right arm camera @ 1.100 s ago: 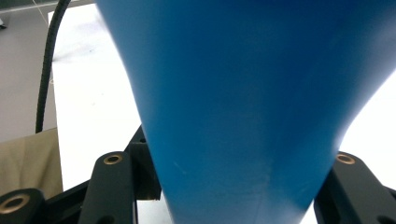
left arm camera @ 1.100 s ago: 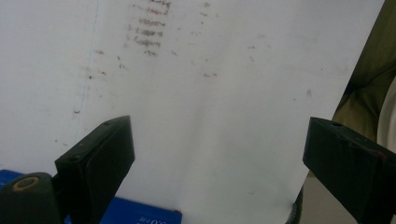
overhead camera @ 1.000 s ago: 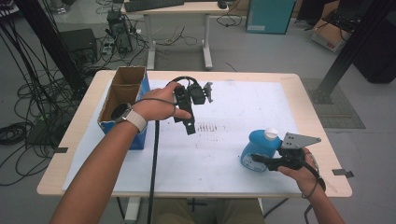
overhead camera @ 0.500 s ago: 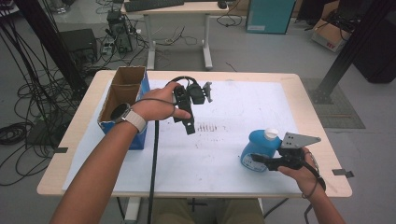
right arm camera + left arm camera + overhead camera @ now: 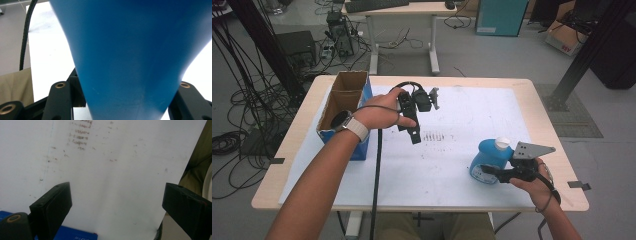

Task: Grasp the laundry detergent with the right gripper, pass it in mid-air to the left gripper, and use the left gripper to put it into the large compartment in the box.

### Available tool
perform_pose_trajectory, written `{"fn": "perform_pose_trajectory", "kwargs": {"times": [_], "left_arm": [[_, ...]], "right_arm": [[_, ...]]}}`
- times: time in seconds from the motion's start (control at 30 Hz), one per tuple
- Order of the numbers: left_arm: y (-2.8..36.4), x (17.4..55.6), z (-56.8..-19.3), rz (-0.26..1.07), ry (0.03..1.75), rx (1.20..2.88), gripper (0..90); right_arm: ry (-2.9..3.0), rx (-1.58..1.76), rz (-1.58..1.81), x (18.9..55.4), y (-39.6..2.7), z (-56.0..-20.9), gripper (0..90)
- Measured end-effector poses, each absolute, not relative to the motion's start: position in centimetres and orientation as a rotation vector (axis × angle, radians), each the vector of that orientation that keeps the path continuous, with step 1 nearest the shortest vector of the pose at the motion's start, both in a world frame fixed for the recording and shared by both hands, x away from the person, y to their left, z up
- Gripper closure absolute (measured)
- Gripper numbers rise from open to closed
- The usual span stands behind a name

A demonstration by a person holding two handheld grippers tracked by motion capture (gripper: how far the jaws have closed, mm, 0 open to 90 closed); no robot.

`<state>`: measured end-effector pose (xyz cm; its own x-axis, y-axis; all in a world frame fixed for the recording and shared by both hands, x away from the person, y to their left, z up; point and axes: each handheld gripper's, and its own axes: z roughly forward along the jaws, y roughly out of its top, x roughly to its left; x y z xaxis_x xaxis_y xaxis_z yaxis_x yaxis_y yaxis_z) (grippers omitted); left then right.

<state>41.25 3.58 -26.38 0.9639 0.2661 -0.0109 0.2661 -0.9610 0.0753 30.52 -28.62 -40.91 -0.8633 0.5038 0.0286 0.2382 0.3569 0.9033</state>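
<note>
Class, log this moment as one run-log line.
left gripper: open, raised, empty | right gripper: shut on blue bottle | cardboard box: table's left

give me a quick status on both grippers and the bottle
Left hand-held gripper open, held above the mat. Right hand-held gripper shut on blue bottle. Cardboard box at left, clear.

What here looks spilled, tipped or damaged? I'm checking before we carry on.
Nothing spilled or damaged. The blue plastic bottle with a white cap stands upright in the right gripper. The white table mat only carries faint dark smudges near its middle. The open cardboard box stands upright.
</note>
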Motion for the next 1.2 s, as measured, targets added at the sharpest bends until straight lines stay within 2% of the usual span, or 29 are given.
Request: {"fn": "perform_pose_trajectory", "kwargs": {"times": [1.2], "left_arm": [[3.65, 41.40, -26.46, -0.012, 0.420, 3.037, 9.3]], "right_arm": [[2.360, 0.665, 1.516, 30.52, -28.59, -40.95, 43.9]]}}
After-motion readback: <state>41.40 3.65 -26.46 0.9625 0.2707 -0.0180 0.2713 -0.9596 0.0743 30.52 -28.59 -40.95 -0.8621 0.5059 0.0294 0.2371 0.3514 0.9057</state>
